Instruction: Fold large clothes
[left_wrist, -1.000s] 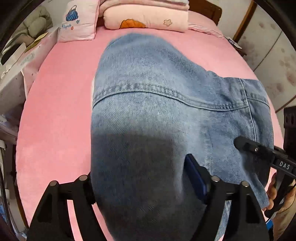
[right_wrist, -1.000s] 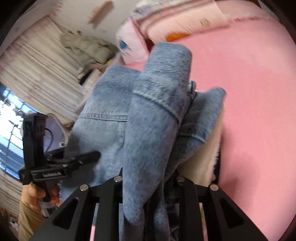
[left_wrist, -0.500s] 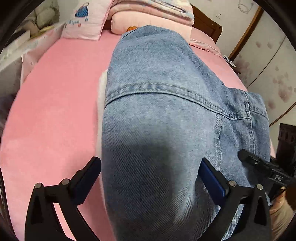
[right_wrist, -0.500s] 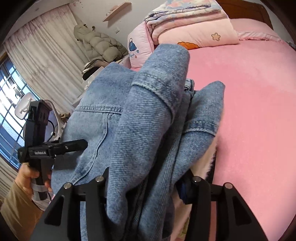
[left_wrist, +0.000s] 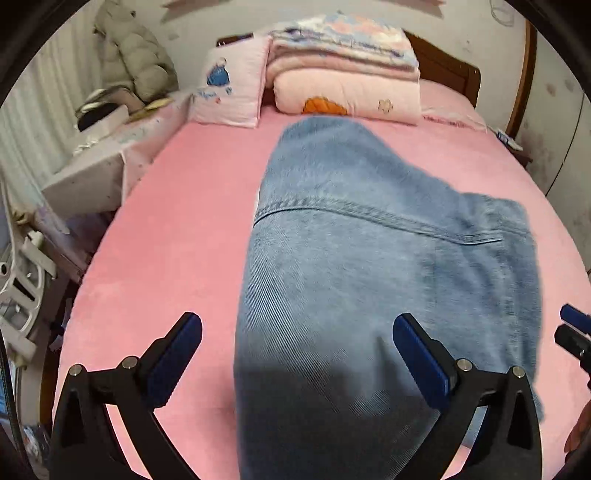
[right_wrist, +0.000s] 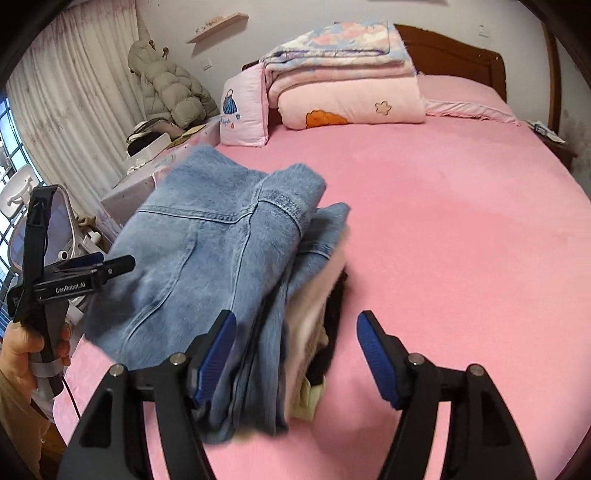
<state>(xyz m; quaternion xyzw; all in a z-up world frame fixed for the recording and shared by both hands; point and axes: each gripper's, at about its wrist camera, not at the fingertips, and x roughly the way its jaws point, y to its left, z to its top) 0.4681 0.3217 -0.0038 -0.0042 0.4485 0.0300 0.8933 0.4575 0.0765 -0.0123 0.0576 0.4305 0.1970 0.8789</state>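
Left gripper (left_wrist: 297, 354): jaws spread wide apart, blue-padded fingers (left_wrist: 177, 354) standing either side of the near end of the folded garment, with pink sheet showing between the left pad and the cloth, so nothing is clamped. Right gripper (right_wrist: 297, 354): jaws likewise wide apart; its left finger (right_wrist: 216, 354) lies close against the near right edge of the garment, whether touching cannot be told, and its right finger stands over bare sheet.

Bed (right_wrist: 461, 240): covered by a pink sheet, filling most of both views, with a dark wooden headboard (right_wrist: 454, 59) at the far end.

Denim jacket (left_wrist: 369, 277): folded into a thick bundle, resting on the near left part of the bed; a stitched seam crosses its top face. In the right wrist view its layered right edge (right_wrist: 280, 332) shows pale lining and a dark strip between the denim folds. The bundle is blurred in both views.

Folded quilts (right_wrist: 343, 74): stacked at the far end against the headboard, the lowest pink with an orange patch.

Pillow (right_wrist: 243, 110): pink, propped upright just left of the quilts.

Padded coat (right_wrist: 173, 92): pale, hanging on the far left wall beside the curtain (right_wrist: 74, 92).

Person's hand (right_wrist: 22, 350): at the near left, grasping the left gripper's handle.
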